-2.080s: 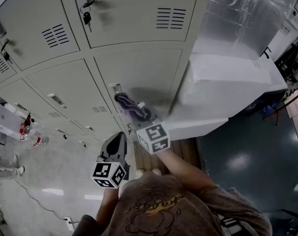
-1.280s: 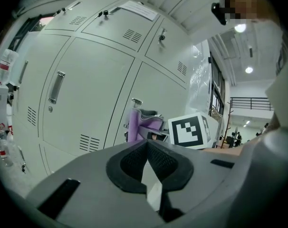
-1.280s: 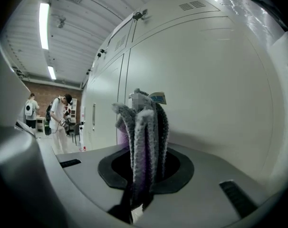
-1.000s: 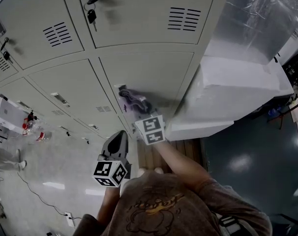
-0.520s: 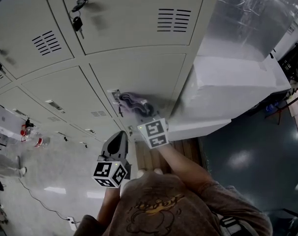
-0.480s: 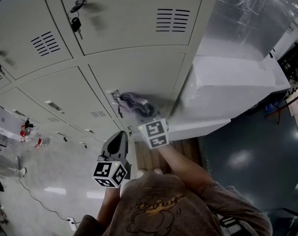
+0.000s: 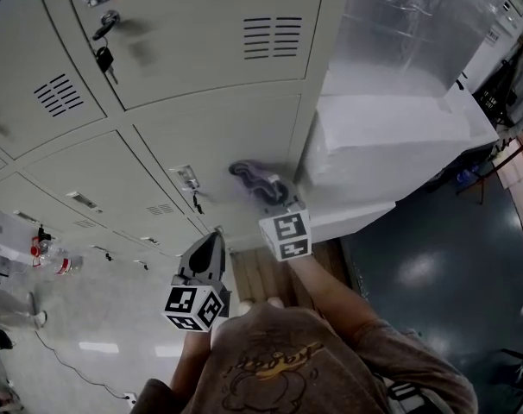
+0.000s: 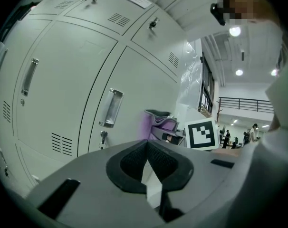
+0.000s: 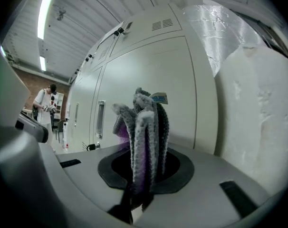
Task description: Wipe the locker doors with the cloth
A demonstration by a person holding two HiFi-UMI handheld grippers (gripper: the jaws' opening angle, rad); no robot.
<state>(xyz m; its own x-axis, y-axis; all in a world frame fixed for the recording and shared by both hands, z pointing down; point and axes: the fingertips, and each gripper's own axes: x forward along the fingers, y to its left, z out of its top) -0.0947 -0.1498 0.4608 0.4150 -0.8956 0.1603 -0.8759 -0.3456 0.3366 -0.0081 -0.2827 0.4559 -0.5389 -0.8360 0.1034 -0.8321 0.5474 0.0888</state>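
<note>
Idling at the left, the left gripper [image 7: 205, 250] hangs short of the lockers, its jaws pressed together on nothing. Next comes the recessed handle [image 7: 185, 178], then the lower locker door [image 7: 231, 132]. The purple cloth [image 7: 257, 178] lies bunched against the door's right half, clenched in the right gripper [image 7: 280, 203]. The wipe looks to be mid-stroke. Rightward room seems short, since the door's edge and the white block [image 7: 391, 141] sit near. The next stroke probably should sweep left or upward, skirting the handle
</note>
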